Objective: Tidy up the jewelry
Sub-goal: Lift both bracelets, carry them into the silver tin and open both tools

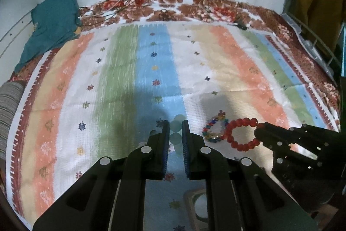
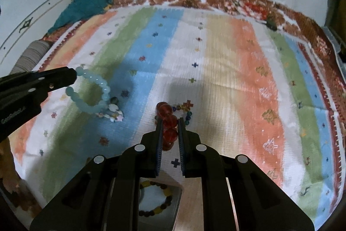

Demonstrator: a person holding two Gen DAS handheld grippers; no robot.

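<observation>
Striped bedspread [image 1: 151, 70] covers the bed and carries everything; no worktop in view. Wooden box [image 2: 190, 194] sits at the near edge under the right claw, with a dark-and-yellow bead bracelet [image 2: 160, 198] already lying in one compartment. The left view shows only a corner of the box.

Step in hand, as a judgement: both bracelets are picked and off the cloth, carry-to-box phase. Left claw [image 1: 175, 133] is closed tight on the pale blue bead bracelet [image 2: 95, 92], whose loop hangs free with a small white charm cluster [image 2: 112, 115] at the bottom. Right claw [image 2: 169, 131] is pinched on the red bead bracelet [image 1: 241, 133], loop dangling. A multicolour bead bracelet [image 1: 213, 129] lies on the bedspread just beside the red loop, not yet picked.

Next move likely calls for pulling each claw back over the box, lining a loop over a free compartment, then releasing.

Hard to tell: box layout and compartment count, cut off by claw bodies. Whether the red loop touches the multicolour one is unclear. Far-edge items are blurred.
</observation>
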